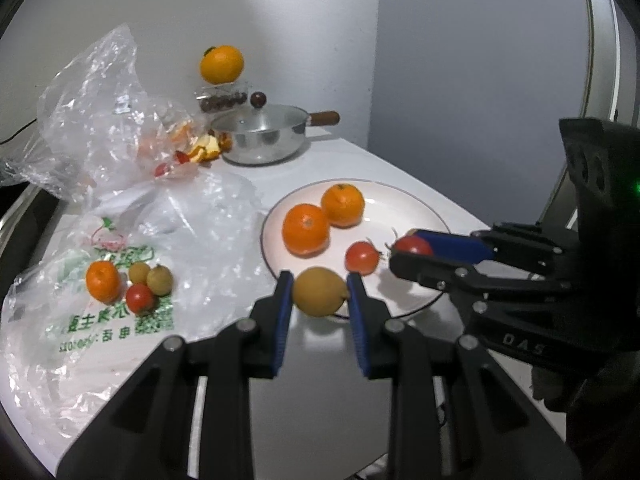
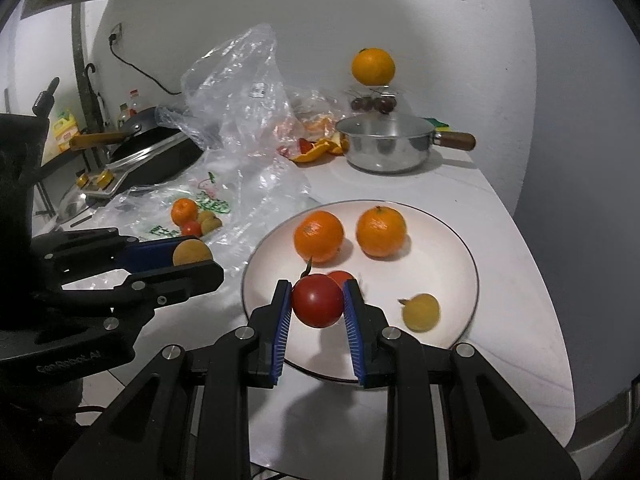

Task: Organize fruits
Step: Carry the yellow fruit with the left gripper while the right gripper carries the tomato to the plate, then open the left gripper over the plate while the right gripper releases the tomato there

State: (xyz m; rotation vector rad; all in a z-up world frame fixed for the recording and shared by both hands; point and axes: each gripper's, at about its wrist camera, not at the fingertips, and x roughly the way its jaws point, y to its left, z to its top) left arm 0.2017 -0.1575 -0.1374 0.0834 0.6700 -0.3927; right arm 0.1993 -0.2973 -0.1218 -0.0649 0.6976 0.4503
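Both sets of jaws are clenched on fruit. On the left gripper (image 1: 319, 292) they pinch a small yellow-brown fruit (image 1: 319, 291) at the near left rim of the plate (image 1: 404, 200), seemingly held above it rather than resting on it. On the right gripper (image 2: 318, 302) they clamp a red tomato (image 2: 317, 300) over the near part of the same plate, its stem pointing up.

Findings on the plate: two oranges, one to the left (image 2: 319, 235) and one to the right (image 2: 381, 231), sit at the far side, just apart. A second tomato (image 1: 362, 257) lies near the middle, partly hidden behind the held one in the right wrist view. A small yellow fruit (image 2: 421, 312) appears at the near right; it is blurred, so whether it has settled cannot be told.

Outstanding items: on the printed plastic bag (image 1: 120, 320) to the left of the plate there remain a small orange (image 1: 103, 281), a red tomato (image 1: 140, 298) and two small yellow-brown fruits (image 1: 160, 279), bunched together and touching. A large orange (image 2: 373, 66) stands on a clear container at the far wall, behind a steel pot (image 2: 386, 146). Peel scraps (image 2: 320, 148) lie beside the pot.

Assessment: roughly half done. Four pieces are on the plate, two are in hand over it, and four on the bag await transfer. Whether the far orange belongs to the job is unclear.
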